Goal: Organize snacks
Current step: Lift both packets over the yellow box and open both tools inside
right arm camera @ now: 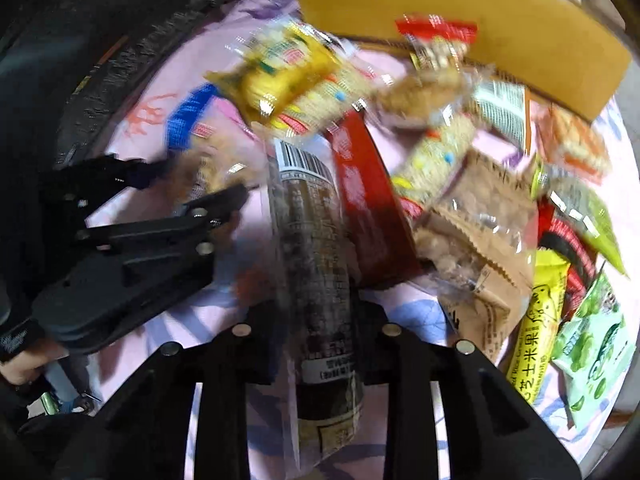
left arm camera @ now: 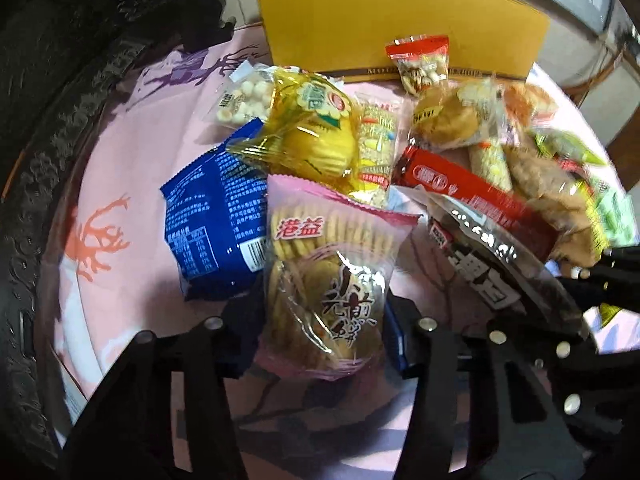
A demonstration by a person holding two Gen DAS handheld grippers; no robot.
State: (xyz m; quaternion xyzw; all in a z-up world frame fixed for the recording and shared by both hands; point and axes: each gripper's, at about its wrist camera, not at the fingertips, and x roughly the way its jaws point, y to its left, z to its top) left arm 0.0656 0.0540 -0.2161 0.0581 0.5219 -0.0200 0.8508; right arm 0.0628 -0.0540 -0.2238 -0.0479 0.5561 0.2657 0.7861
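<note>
Snacks (left arm camera: 440, 160) lie heaped mid-worktop (left arm camera: 120, 200) before the yellow box (left arm camera: 400, 28); none sorted. Your left hand-held gripper (left arm camera: 320, 320) clamps the cracker pack (left arm camera: 324, 280); the right hand-held gripper (right arm camera: 316, 320) clamps the dark pack (right arm camera: 316, 240).

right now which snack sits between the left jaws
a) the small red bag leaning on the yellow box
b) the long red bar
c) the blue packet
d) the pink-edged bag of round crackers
d: in the left wrist view the pink-edged bag of round crackers lies right between the two black fingers of the left gripper, while the blue packet lies off to the side.
</note>
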